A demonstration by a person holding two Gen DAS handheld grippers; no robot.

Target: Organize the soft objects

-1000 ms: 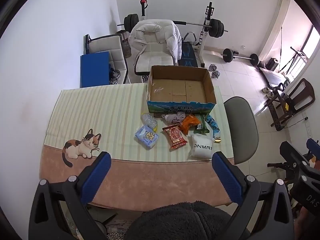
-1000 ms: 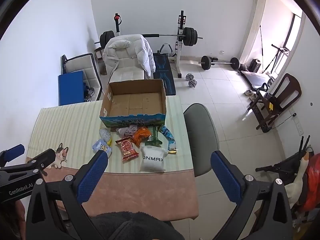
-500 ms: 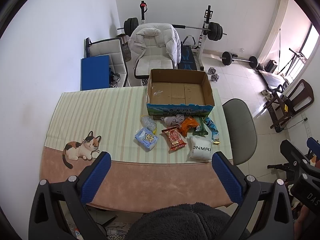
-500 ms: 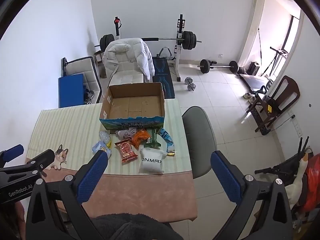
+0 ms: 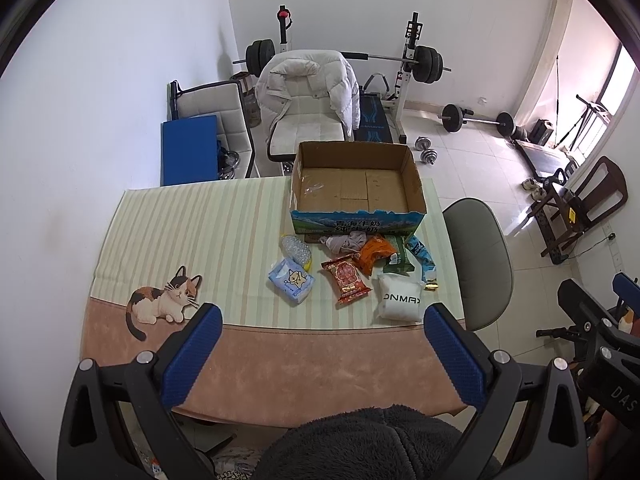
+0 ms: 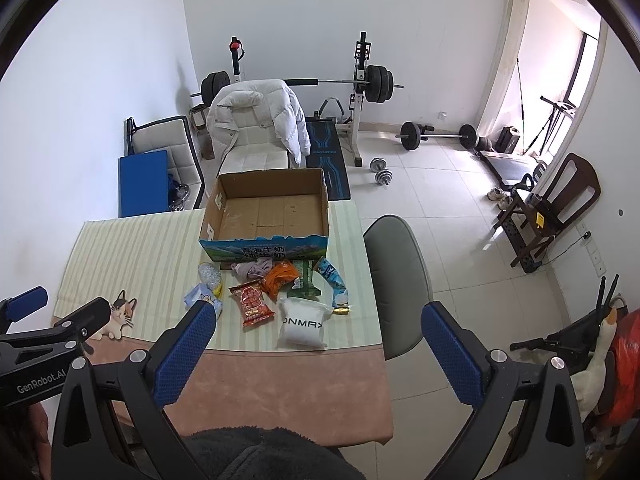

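An empty cardboard box (image 5: pixel 356 184) (image 6: pixel 266 210) stands at the far edge of the table (image 5: pixel 192 236) (image 6: pixel 132 248). In front of it lie several soft items: a white pouch (image 5: pixel 400 299) (image 6: pixel 303 323), a red snack bag (image 5: pixel 346 278) (image 6: pixel 252 302), an orange bag (image 5: pixel 374 254) (image 6: pixel 280 276), a blue tissue pack (image 5: pixel 291 280) (image 6: pixel 200 295), a crumpled grey cloth (image 5: pixel 344 242) (image 6: pixel 254 268), a green packet (image 5: pixel 398 260) and a light-blue packet (image 5: pixel 422 258) (image 6: pixel 332 280). My left gripper (image 5: pixel 320 352) and my right gripper (image 6: pixel 318 352) hang high above the near table edge, both open and holding nothing.
A grey chair (image 5: pixel 476 248) (image 6: pixel 396 264) stands at the table's right side. Behind the table are a white chair with a padded jacket (image 5: pixel 308 96), a blue mat (image 5: pixel 188 152) and a barbell rack (image 5: pixel 408 64). Dumbbells (image 6: pixel 380 170) lie on the tiled floor.
Both cameras have risen and pulled back a little, so the table and its items look smaller and more of the near edge shows. Nothing on the table moved.
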